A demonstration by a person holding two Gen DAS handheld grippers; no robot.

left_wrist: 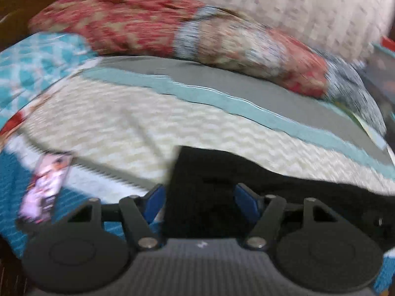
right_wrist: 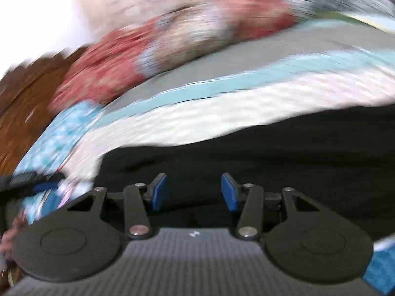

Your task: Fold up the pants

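Black pants lie on a cream, grey and teal bedspread. In the left wrist view my left gripper is open, its blue pads straddling the left end of the pants. In the right wrist view the pants spread across the lower right, and my right gripper is open over the black cloth, its blue pads apart. Both views are motion-blurred. Whether the pads touch the cloth cannot be told.
A red patterned pillow lies across the far side of the bed, with a white textured pillow behind it. A teal patterned cloth lies at the left. A small printed packet lies near the left gripper. Brown wood floor shows beyond the bed.
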